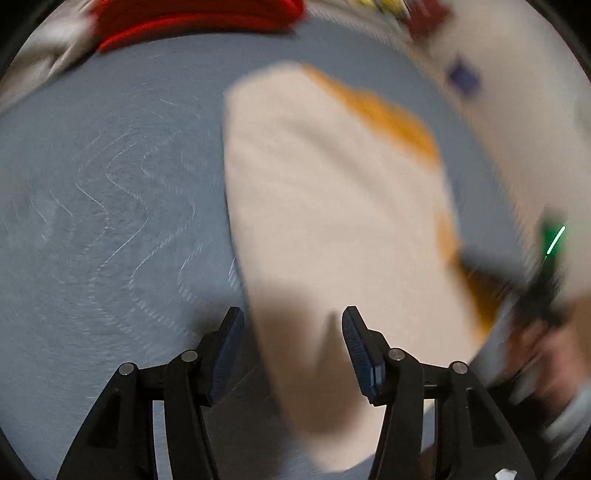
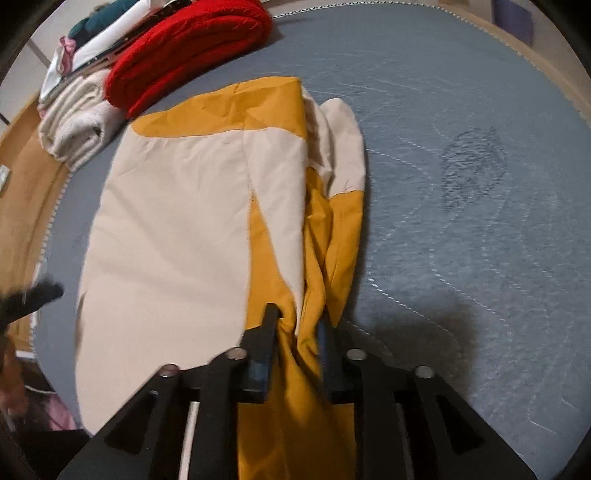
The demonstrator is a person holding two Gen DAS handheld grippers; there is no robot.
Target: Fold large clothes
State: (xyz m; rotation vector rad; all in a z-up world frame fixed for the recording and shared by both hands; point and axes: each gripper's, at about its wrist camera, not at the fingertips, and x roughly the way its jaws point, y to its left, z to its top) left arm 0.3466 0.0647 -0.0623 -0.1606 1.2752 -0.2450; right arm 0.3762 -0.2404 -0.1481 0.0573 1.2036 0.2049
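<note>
A cream and mustard-yellow jacket lies partly folded on the grey quilted mattress. My right gripper is shut on a bunched yellow fold of the jacket at its near right side. In the blurred left wrist view the jacket lies ahead and to the right. My left gripper is open and empty, its jaws wide apart over the jacket's near cream edge. The right gripper shows as a dark blur at the jacket's right edge.
A folded red garment and a folded white one lie at the mattress's far left, with more stacked clothes behind. The red garment also shows in the left wrist view. A wooden floor lies beyond the left edge.
</note>
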